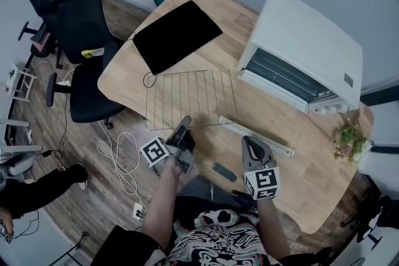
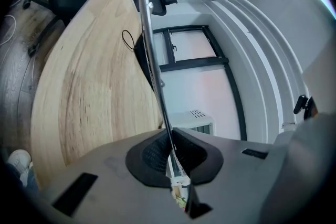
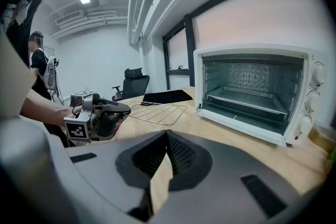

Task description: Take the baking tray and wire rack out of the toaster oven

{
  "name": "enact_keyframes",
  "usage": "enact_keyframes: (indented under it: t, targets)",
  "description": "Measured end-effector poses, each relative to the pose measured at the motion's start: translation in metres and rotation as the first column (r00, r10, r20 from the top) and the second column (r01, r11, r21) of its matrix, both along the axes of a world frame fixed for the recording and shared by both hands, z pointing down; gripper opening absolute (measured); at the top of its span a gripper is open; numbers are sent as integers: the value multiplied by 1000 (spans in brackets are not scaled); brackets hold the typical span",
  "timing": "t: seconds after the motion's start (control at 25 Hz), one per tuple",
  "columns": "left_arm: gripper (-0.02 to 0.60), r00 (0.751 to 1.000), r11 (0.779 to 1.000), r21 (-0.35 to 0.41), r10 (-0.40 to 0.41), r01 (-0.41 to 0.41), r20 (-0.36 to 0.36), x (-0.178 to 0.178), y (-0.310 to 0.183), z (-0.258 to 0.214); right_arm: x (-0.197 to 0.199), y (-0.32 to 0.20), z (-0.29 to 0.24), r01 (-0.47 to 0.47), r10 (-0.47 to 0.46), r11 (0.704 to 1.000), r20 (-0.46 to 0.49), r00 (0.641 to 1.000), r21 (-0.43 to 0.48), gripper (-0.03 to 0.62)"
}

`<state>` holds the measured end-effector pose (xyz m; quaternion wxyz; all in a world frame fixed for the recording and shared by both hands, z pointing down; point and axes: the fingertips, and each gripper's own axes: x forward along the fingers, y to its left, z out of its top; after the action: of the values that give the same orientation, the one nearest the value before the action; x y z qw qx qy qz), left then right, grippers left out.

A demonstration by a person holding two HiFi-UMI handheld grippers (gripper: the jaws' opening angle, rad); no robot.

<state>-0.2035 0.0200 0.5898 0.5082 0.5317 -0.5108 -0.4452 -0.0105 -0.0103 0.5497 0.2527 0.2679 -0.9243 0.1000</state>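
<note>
On each gripper's cube, only black-and-white square markers: one on the left cube point(image 1: 153, 151), one on the right cube point(image 1: 265, 182), with no letters in either. On the white side panel of the toaster oven point(image 1: 312, 40), a small dark label point(image 1: 348, 79), too small to read.

Left gripper point(image 1: 185, 121) clamped on the near edge wire of the wire rack point(image 1: 190, 96), jaws pressed tight on that one thin rod. In the left gripper view point(image 2: 170, 147), rack point(image 2: 149, 34) seen edge-on as a bright metal line running straight out from between the pads, wooden table point(image 2: 89, 92) to one side of it, oven point(image 2: 197, 120) just past the jaw tips on the other.

Rack out of the oven, flat on the table point(image 1: 293, 171): thin pale wire, a rectangular frame, many parallel bars running away from the left jaws. Beyond its far edge, the baking tray point(image 1: 177, 34), also out on the table: flat, matte black, rectangular, its near corner just at the rack's far left corner; touching or overlapping, cannot tell.

Right gripper point(image 1: 249, 141) empty, jaws together point(image 3: 167, 136), only table wood showing below the pads. Ahead and right of those jaws, the oven point(image 3: 252, 92), door point(image 1: 262, 137) dropped open, knobs point(image 3: 317, 73) down its right side. Ahead and left, the rack point(image 3: 157, 112), then the tray point(image 3: 167, 96) behind it.
</note>
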Motion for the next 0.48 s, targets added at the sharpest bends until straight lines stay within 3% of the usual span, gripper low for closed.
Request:
enact_keyframes:
  t: [0.48]
  targets:
    - [15, 997, 997, 4, -77, 77, 26, -48, -9, 11, -2, -10, 9, 22, -23, 1000, -24, 999, -22, 0]
